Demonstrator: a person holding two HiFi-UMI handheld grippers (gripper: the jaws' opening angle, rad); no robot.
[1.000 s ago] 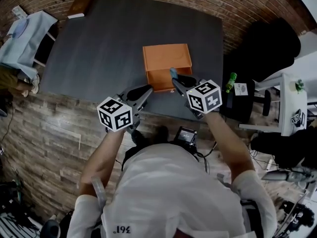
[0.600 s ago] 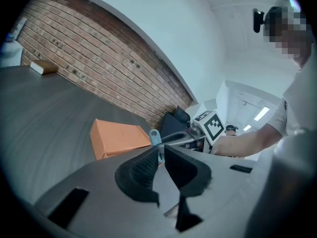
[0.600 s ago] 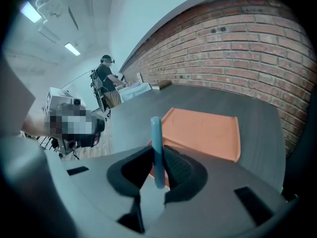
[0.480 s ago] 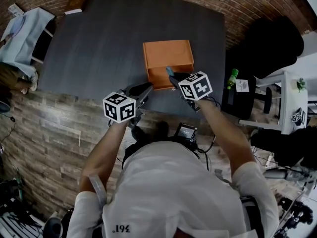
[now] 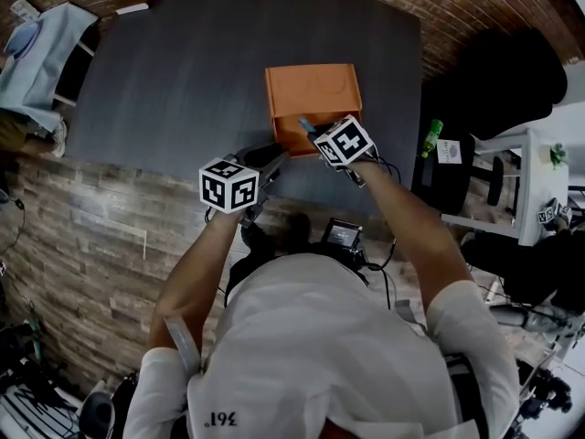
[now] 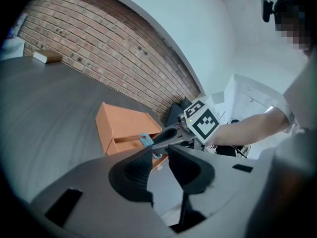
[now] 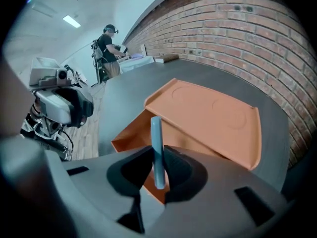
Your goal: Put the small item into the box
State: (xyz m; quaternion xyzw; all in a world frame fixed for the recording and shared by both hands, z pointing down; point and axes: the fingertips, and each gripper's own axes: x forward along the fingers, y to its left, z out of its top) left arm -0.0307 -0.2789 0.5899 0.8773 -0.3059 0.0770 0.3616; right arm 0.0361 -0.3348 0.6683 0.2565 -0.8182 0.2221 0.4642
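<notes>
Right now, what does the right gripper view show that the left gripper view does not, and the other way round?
Only the right gripper view: the right gripper seen along its own jaws, which are shut on the blue item, and a person standing far off. Only the left gripper view: the left gripper seen along its jaws, which stand apart with nothing between them, and the right gripper's marker cube. Both: the blue item, the orange box with its lid open, the dark table and the brick wall.
</notes>
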